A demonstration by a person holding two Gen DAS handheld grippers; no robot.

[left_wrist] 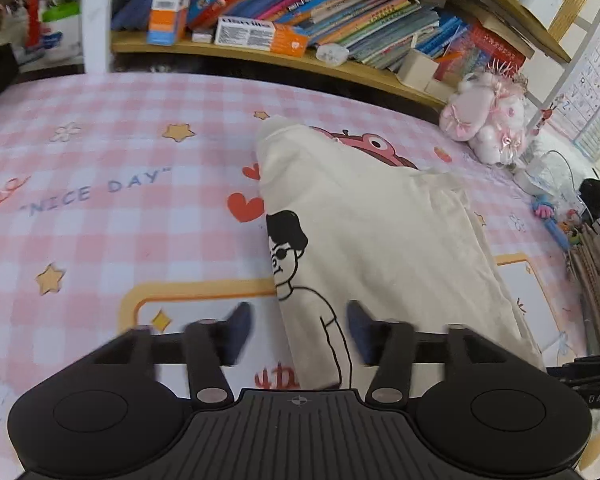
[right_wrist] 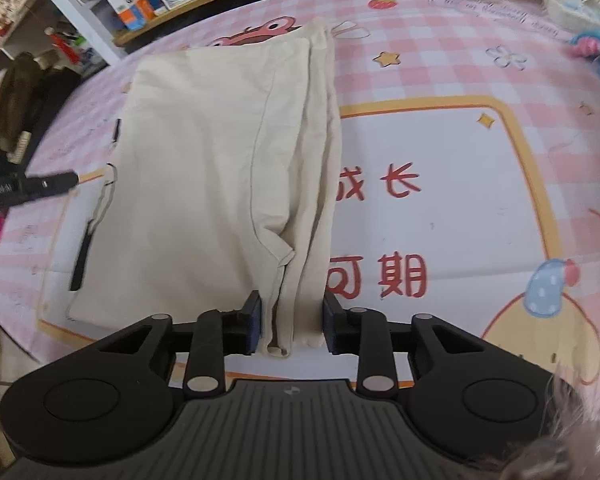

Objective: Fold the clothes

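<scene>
One cream shirt (right_wrist: pixel 204 184) lies folded; left gripper (left_wrist: pixel 300 332) open, right gripper (right_wrist: pixel 292 322) seemingly unclamped around its edge.

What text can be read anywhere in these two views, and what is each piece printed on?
"NICE DAY": blue letters on the pink checked mat.
"成长": red characters on the mat's white panel, first one partly under the cream T-shirt.
"可期": red, same panel.
Book spines, the orange-and-white boxes and the wall alphabet chart: too small or blurred.
</scene>
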